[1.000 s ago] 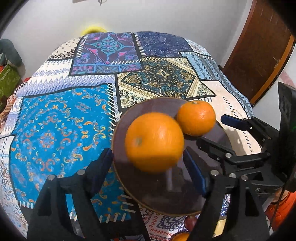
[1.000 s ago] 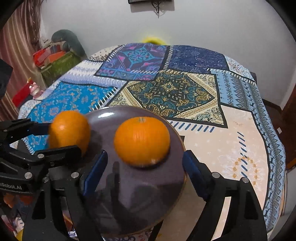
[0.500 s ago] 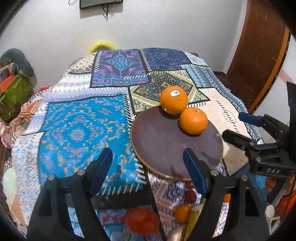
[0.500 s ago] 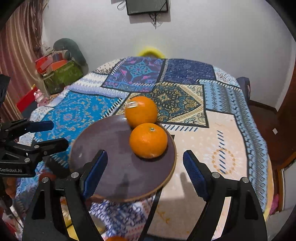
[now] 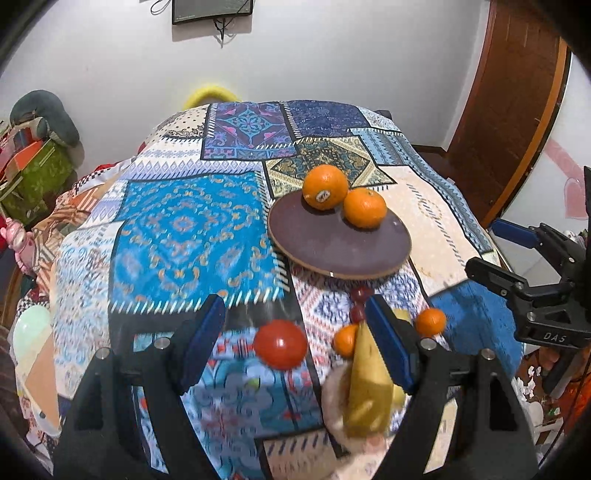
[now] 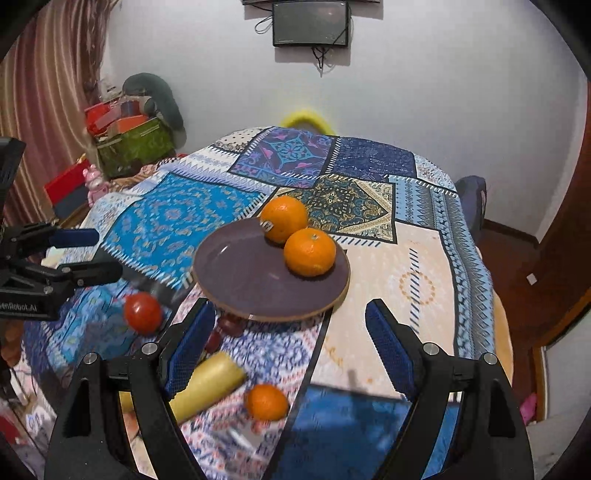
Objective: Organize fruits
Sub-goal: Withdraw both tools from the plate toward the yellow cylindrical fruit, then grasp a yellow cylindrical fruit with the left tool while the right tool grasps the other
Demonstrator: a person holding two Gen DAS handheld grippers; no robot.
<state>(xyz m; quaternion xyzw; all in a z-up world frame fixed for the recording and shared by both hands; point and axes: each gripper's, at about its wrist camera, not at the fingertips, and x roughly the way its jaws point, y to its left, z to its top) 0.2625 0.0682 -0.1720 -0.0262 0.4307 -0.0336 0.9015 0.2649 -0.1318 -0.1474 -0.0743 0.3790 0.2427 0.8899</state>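
Note:
Two oranges, one with a sticker (image 5: 325, 186) (image 6: 284, 218) and one plain (image 5: 365, 207) (image 6: 309, 252), sit at the far side of a dark purple plate (image 5: 332, 247) (image 6: 243, 280). Nearer me on the cloth lie a red tomato (image 5: 280, 344) (image 6: 143, 313), small oranges (image 5: 429, 322) (image 6: 266, 401), a yellow banana (image 5: 367, 380) (image 6: 207, 384) and dark red fruits (image 5: 360, 293) (image 6: 229, 326). My left gripper (image 5: 295, 332) is open and empty above the near fruits. My right gripper (image 6: 290, 339) is open and empty in front of the plate.
A patchwork cloth (image 5: 184, 229) (image 6: 406, 280) covers the table. Boxes and soft toys (image 6: 129, 133) are piled at the far left. A wooden door (image 5: 517, 110) stands at the right. A screen (image 6: 310, 24) hangs on the wall.
Both grippers have pulled back and up from the plate. Each let go of an orange, and both oranges now rest on the plate. The near fruits have come into view.

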